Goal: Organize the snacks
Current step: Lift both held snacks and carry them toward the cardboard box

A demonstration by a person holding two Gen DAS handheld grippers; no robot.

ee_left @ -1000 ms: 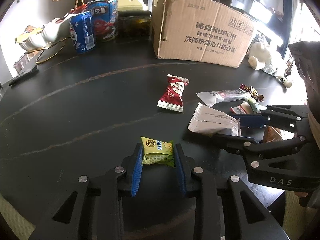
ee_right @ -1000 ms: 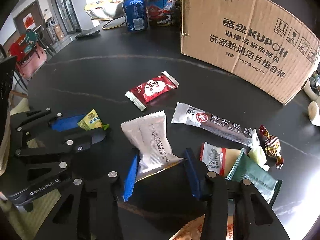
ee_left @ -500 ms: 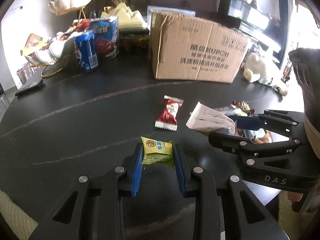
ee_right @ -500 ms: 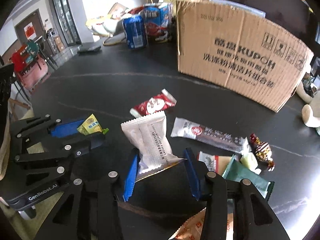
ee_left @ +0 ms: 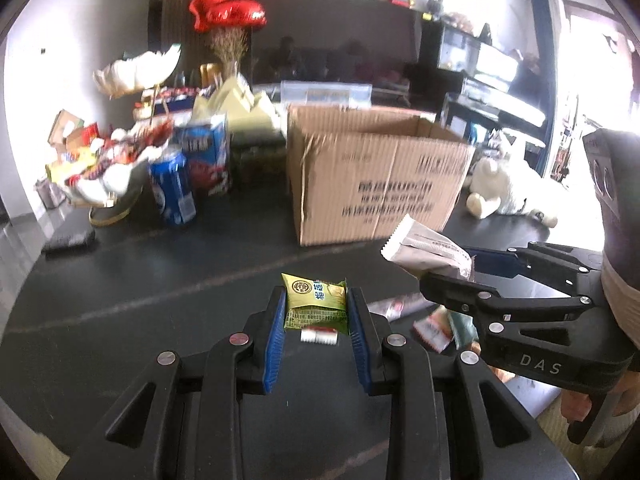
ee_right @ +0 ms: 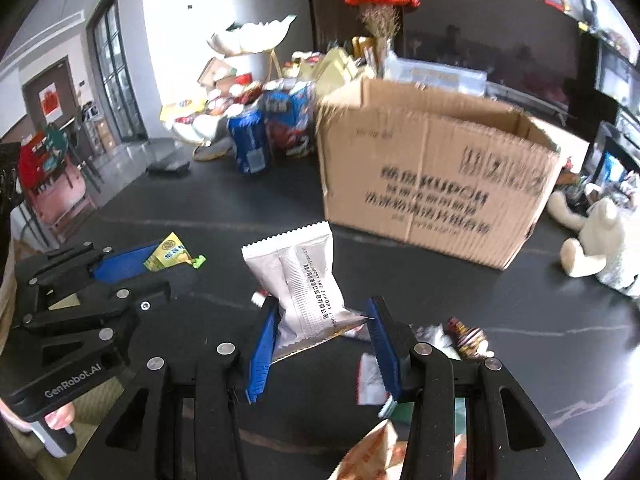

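Both jaws are clamped on snacks, left gripper (ee_left: 316, 312) on a green packet (ee_left: 315, 305), right gripper (ee_right: 324, 330) on a white packet (ee_right: 304, 280), with the box (ee_right: 432, 184) ahead of them and more snacks (ee_right: 464, 338) below on the surface (ee_right: 200, 208), so plenty's left.

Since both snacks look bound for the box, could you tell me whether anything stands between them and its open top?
Nothing visible does. The small green and yellow snack packet in the left gripper and the silver foil packet in the right gripper face bare black tabletop before the open brown cardboard box.
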